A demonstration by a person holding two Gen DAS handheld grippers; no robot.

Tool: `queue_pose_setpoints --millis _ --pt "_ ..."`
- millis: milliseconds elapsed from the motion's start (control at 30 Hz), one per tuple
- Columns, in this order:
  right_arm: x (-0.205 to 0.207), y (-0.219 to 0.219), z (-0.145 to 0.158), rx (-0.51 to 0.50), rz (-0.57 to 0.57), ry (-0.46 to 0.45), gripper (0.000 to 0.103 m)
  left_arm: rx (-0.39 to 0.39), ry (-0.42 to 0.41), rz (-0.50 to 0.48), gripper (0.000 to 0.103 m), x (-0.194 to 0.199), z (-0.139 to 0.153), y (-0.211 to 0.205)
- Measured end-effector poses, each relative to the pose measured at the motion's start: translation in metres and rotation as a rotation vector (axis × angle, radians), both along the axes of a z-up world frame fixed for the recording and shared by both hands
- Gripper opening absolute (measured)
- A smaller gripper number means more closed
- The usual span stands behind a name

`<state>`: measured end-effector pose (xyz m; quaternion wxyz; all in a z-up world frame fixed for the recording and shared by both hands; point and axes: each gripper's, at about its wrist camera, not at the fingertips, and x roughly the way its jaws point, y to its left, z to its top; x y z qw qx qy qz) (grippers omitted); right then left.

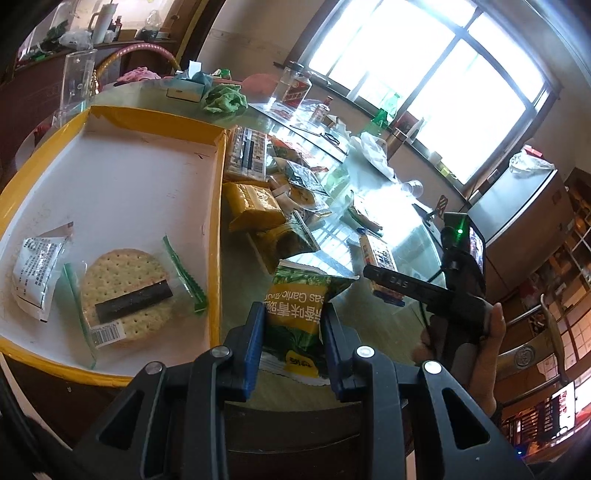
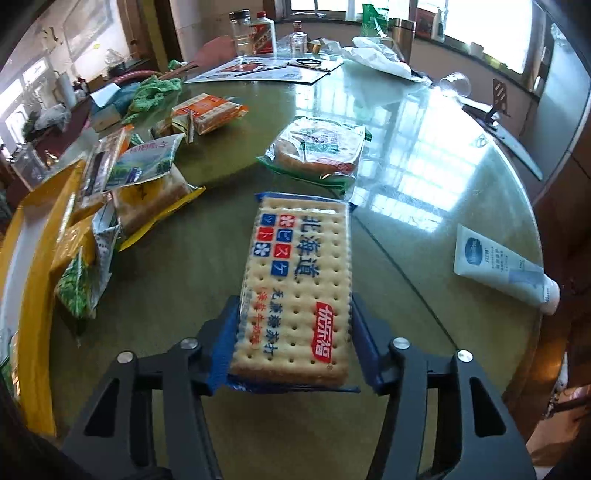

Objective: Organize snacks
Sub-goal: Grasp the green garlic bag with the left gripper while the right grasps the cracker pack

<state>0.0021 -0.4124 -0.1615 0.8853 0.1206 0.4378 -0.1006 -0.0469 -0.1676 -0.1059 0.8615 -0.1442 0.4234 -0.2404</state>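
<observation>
My left gripper is shut on a green and yellow garlic pea packet and holds it above the table, just right of a yellow-rimmed white tray. In the tray lie a round cracker in a clear bag and a white sachet. My right gripper is shut on a flat rectangular cracker pack with blue and red print, held over the glass table. The right gripper also shows in the left wrist view.
A pile of snack packets lies beside the tray on the round glass table. A round cracker bag, an orange pack and a white tube lie on the table. Bottles and a green cloth stand at the far side.
</observation>
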Motion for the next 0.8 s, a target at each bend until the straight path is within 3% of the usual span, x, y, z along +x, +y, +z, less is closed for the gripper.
queue_pose_setpoints --millis 167,333,567,800 --pt "-0.014 -0.009 0.0 0.093 0.067 -0.054 0.056 -0.007 0.004 0.005 0.029 0.001 -0.001 0.002" --pt "-0.031 -0.017 -0.002 0.302 0.097 -0.133 0.056 -0.011 -0.001 0.014 0.029 -0.001 0.001 0.006" --pt "-0.057 -0.002 0.029 0.36 0.131 -0.276 0.056 -0.015 -0.03 0.056 0.029 -0.004 0.012 0.02" --pt "-0.058 0.051 0.079 0.367 0.318 -0.403 0.056 0.009 -0.102 0.21 0.029 0.005 0.038 0.073"
